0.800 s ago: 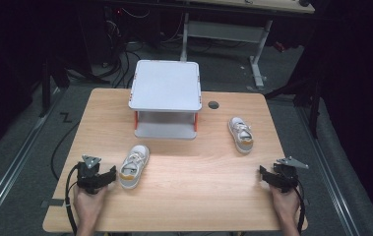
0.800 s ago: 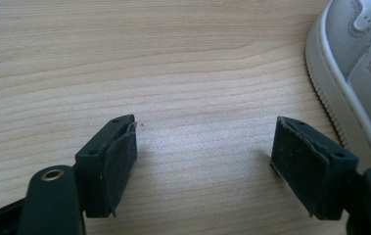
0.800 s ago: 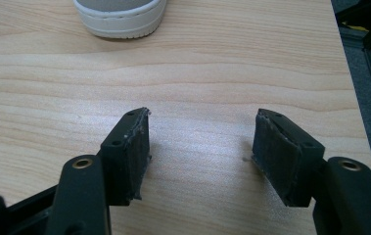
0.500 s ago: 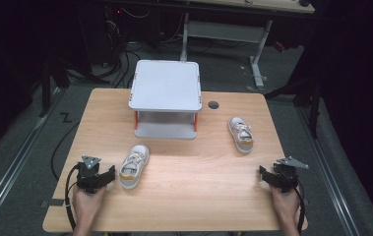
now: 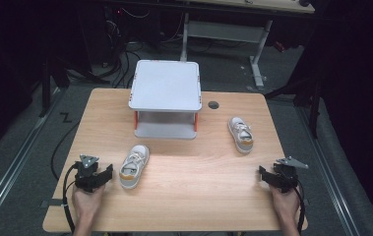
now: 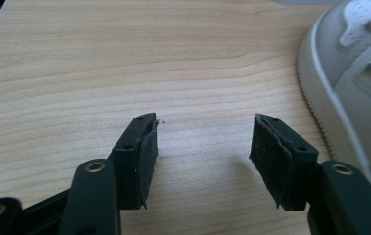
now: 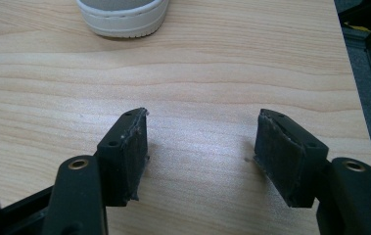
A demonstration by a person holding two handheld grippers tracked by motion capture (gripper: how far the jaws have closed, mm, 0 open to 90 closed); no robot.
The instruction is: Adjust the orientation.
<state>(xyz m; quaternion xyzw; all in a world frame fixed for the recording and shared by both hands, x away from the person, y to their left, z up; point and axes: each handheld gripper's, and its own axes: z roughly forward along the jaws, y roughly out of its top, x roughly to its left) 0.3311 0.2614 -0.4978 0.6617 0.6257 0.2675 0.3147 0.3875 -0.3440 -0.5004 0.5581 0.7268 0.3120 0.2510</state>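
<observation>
at the tabletop's [image 5: 184,196] near left edge the left tool [image 5: 93,178] rests wide apart and empty, the left shoe [image 5: 134,166] lying just beside it, untouched. a white two-level rack [image 5: 166,98] stands at the back with both levels bare. further right the right shoe [image 5: 240,134] lies well ahead of the right tool [image 5: 272,175], also wide and empty, so the work looks barely begun.

both hands low, left tool [image 5: 98,175] and right tool [image 5: 271,176] with jaws apart, gripping nothing.
</observation>
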